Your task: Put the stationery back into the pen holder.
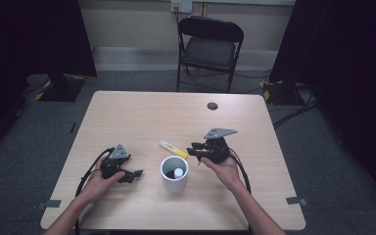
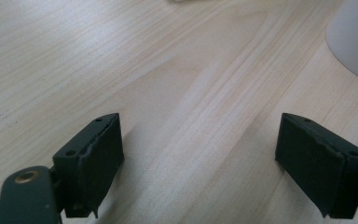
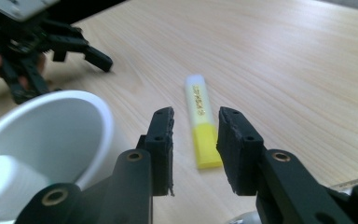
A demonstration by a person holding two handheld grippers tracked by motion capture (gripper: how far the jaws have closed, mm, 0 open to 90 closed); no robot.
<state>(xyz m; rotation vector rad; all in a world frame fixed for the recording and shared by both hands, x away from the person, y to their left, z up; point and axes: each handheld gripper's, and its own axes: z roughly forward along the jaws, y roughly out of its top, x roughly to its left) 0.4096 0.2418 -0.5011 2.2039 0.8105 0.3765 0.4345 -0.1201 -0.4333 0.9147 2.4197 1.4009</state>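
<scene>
The yellow highlighter (image 3: 199, 119) lies flat on the bench (image 1: 137, 117) just ahead of the right hand-held gripper (image 3: 195, 122), whose narrow jaws are empty. It looks light, rigid and slippery; best gripped across its mid-barrel. The left hand-held gripper (image 2: 200, 140) sits wide, empty.

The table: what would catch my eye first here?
A yellow highlighter lies flat mid-table, with the right gripper poised just over its near end, jaws narrowly apart. Beside it stands a white cup with something white inside. The left gripper rests wide open nearby.
</scene>
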